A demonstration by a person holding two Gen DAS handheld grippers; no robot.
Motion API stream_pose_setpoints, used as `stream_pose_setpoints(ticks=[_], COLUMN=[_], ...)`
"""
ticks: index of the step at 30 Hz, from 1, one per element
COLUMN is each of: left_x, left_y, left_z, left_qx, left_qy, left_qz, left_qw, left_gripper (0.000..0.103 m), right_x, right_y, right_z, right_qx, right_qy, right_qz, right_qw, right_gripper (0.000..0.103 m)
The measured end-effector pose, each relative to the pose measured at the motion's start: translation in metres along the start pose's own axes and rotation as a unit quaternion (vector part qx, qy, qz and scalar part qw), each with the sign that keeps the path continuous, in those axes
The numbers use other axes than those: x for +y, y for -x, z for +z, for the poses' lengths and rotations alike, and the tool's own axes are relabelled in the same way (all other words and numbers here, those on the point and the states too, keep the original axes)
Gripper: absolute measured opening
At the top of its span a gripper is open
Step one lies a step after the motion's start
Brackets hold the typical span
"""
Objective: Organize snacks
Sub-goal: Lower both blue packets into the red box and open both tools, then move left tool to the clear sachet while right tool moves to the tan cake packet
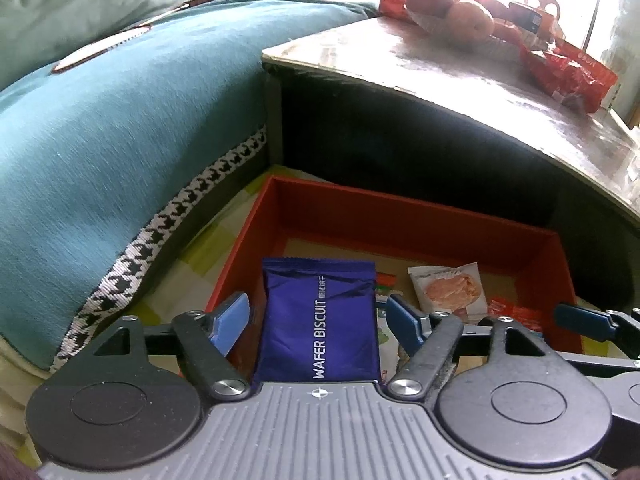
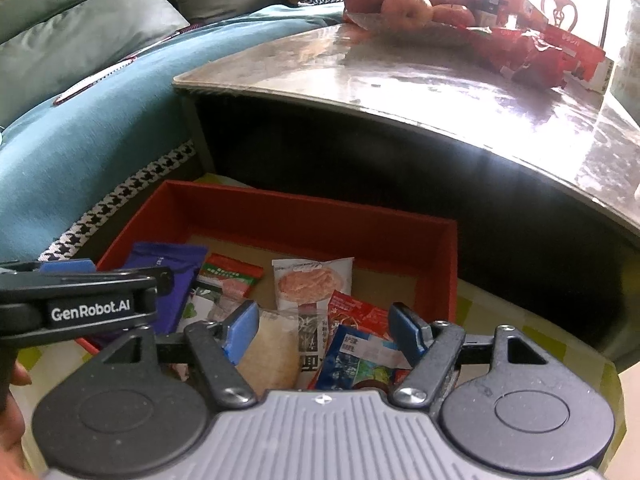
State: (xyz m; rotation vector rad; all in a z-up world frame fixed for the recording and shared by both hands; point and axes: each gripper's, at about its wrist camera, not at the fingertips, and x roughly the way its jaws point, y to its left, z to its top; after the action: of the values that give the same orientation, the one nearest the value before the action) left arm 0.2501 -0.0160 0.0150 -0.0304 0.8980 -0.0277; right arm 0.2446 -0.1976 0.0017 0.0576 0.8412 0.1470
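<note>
A red box point(image 1: 400, 208) point(image 2: 312, 208) stands on a yellow-green checked cloth, with snack packets inside. A purple wafer biscuit packet point(image 1: 320, 320) point(image 2: 168, 280) lies at the box's left side, between the blue fingers of my left gripper point(image 1: 316, 322). A small gap shows on each side of the packet, so the jaws are open. My right gripper point(image 2: 323, 332) hangs open over a pile of packets: a pale one point(image 2: 268, 352), a blue one point(image 2: 356, 356) and a red one point(image 2: 352, 308). A white packet with an orange picture point(image 1: 452, 288) point(image 2: 312, 284) lies further back.
Just behind the box stands a low table point(image 1: 440, 80) point(image 2: 400, 80) with a dark front; it carries apples point(image 1: 468, 20) point(image 2: 404, 8) and red bags point(image 1: 568, 76) point(image 2: 532, 48). A teal sofa cushion point(image 1: 120, 120) point(image 2: 100, 120) bounds the left. A hand point(image 2: 12, 420) shows at the lower left.
</note>
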Motion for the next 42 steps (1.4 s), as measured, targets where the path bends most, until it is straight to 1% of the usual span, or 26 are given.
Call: stream_pose_setpoints(ticks=[10, 18, 22, 29, 33, 37, 42], left_x=[-0.001, -0.004, -0.004, -0.009, -0.020, -0.036, -0.050], left_y=[0.021, 0.039, 0.043, 0.047, 0.040, 0.027, 0.008], left_z=[-0.008, -0.024, -0.034, -0.059, -0.077, -0.089, -0.095], left_qx=[-0.008, -0.008, -0.001, 0.026, 0.062, 0.087, 0.112], left_qy=[-0.001, -0.007, -0.012, -0.020, -0.023, -0.034, -0.010], left_qz=[-0.015, -0.026, -0.032, -0.048, -0.065, -0.065, -0.064], left_qw=[0.9999, 0.9996, 0.9994, 0.9983, 0.9957, 0.9935, 0.9915], left_gripper=[0.082, 0.083, 0.083, 0.084, 0.086, 0.085, 0.085], right_x=[-0.001, -0.007, -0.011, -0.016, -0.018, -0.027, -0.043], right_y=[0.023, 0.041, 0.052, 0.072, 0.083, 0.088, 0.091], right_z=[-0.012, -0.036, -0.051, -0.074, -0.085, -0.090, -0.095], right_qx=[-0.001, 0.011, 0.021, 0.029, 0.032, 0.032, 0.035], right_qy=[-0.008, -0.014, -0.013, -0.010, -0.008, -0.010, -0.020], right_qz=[-0.005, -0.017, -0.023, -0.020, -0.014, -0.014, -0.012], right_qw=[1.000, 1.000, 0.999, 0.999, 0.999, 0.999, 0.999], right_gripper=[0.075, 0.075, 0.075, 0.075, 0.075, 0.076, 0.076])
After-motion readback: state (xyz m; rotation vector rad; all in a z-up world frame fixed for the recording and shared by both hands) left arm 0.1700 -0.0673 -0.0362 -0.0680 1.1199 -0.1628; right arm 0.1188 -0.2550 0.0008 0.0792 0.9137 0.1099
